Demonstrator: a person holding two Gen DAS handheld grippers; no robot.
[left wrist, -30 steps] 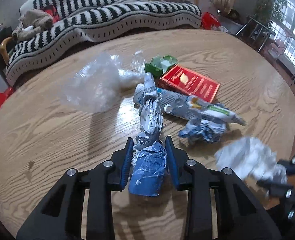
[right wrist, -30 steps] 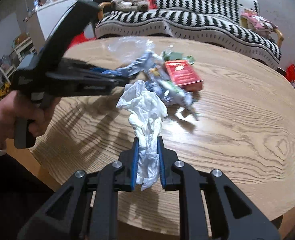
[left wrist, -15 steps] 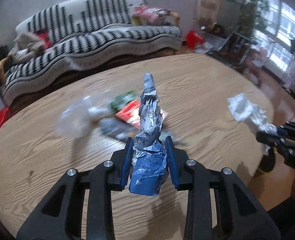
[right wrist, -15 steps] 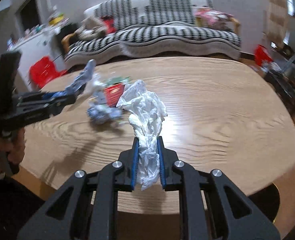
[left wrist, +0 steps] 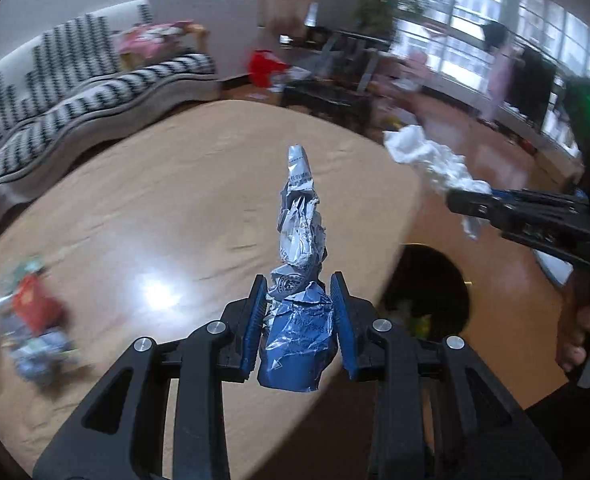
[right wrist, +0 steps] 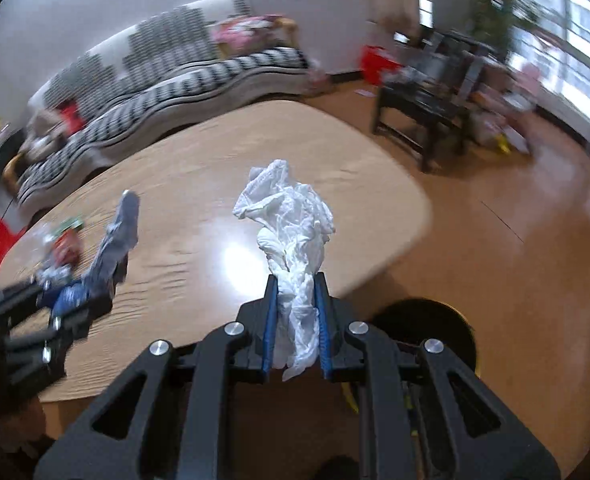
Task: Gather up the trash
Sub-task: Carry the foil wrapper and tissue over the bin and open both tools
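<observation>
Tongs [left wrist: 298, 316] carried wrapper [left wrist: 300, 240] from trash pile [left wrist: 31, 328] toward bin [left wrist: 427, 280].

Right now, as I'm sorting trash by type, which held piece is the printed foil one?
The crumpled blue-and-silver wrapper in the left gripper; the right gripper holds plain white crumpled paper.

Each camera rides on its own gripper, looking forward along the fingers from above the tabletop [left wrist: 143, 216] edge. Both face the striped sofa [right wrist: 183, 80] beyond the tabletop and share it, the dark bin [left wrist: 427, 292] below the edge, and each other's gripper
</observation>
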